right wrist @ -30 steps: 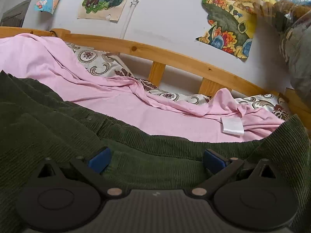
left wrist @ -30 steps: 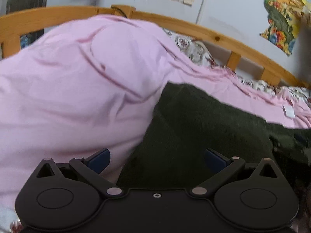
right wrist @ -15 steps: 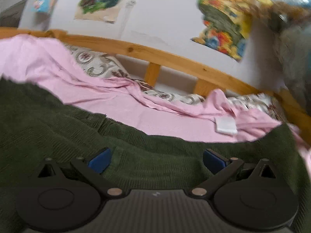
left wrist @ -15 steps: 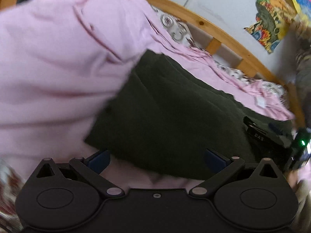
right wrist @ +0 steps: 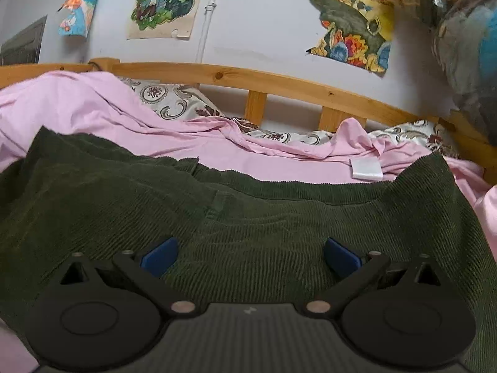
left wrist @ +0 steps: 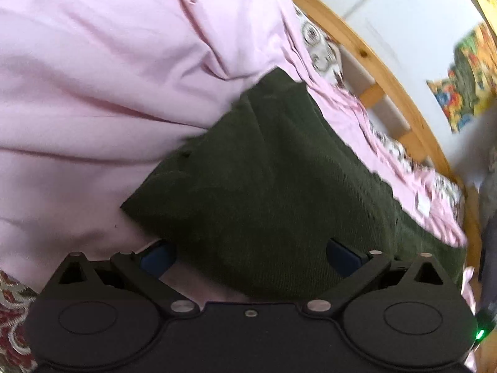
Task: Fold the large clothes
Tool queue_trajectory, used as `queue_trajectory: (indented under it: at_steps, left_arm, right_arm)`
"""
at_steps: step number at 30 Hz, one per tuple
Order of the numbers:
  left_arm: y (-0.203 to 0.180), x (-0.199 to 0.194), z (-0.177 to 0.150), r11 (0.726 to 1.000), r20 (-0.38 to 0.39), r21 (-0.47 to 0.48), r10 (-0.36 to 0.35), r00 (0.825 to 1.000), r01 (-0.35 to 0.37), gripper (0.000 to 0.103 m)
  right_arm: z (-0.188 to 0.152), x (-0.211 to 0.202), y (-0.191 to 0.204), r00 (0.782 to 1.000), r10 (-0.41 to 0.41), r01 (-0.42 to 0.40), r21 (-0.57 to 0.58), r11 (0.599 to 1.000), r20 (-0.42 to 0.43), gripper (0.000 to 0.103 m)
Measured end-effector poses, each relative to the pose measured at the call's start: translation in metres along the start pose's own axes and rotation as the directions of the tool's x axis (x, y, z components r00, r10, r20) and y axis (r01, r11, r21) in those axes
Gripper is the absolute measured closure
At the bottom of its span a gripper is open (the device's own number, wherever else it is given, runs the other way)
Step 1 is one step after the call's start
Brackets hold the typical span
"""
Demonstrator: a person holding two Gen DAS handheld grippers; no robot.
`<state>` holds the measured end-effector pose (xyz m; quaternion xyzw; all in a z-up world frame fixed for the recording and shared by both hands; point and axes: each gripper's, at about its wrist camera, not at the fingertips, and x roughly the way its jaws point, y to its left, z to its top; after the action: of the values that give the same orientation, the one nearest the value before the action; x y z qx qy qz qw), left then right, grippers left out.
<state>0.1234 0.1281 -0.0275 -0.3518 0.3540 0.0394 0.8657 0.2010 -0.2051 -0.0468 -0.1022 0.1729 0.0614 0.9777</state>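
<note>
A dark green corduroy garment lies spread on a pink sheet on the bed. In the left wrist view its near left corner sits just ahead of my left gripper, which is open above the cloth's near edge with nothing between its blue pads. In the right wrist view the same green corduroy garment fills the foreground, with a seam near the middle and a raised corner at the right. My right gripper hovers open over it, holding nothing.
A wooden bed rail runs along the far side, with a patterned pillow against it. Posters hang on the wall. A white label lies on the pink sheet. A patterned bedspread shows at the lower left.
The left gripper has pulled back and tilted, so the garment's near left corner and more pink sheet now show. The right gripper has risen slightly. Both stay open.
</note>
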Motion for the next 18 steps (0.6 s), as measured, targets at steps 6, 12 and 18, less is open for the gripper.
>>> queue_trajectory:
  at_steps: [6, 12, 18]
  left_arm:
    - [0.004, -0.007, 0.000, 0.996, 0.061, -0.027, 0.081, 0.995, -0.080, 0.035]
    - [0.020, -0.006, -0.004, 0.997, 0.091, -0.064, 0.041, 0.995, -0.035, 0.028]
    - [-0.004, 0.008, -0.007, 0.997, 0.097, 0.037, 0.064, 0.993, -0.068, 0.009]
  right_arm:
    - [-0.002, -0.001, 0.001, 1.000, -0.005, 0.005, 0.003, 1.000, 0.009, 0.000]
    - [-0.004, -0.001, 0.000, 1.000, -0.004, 0.004, 0.004, 1.000, 0.013, 0.000]
    - [-0.004, -0.001, 0.000, 1.000, -0.004, 0.003, 0.006, 1.000, 0.014, 0.000]
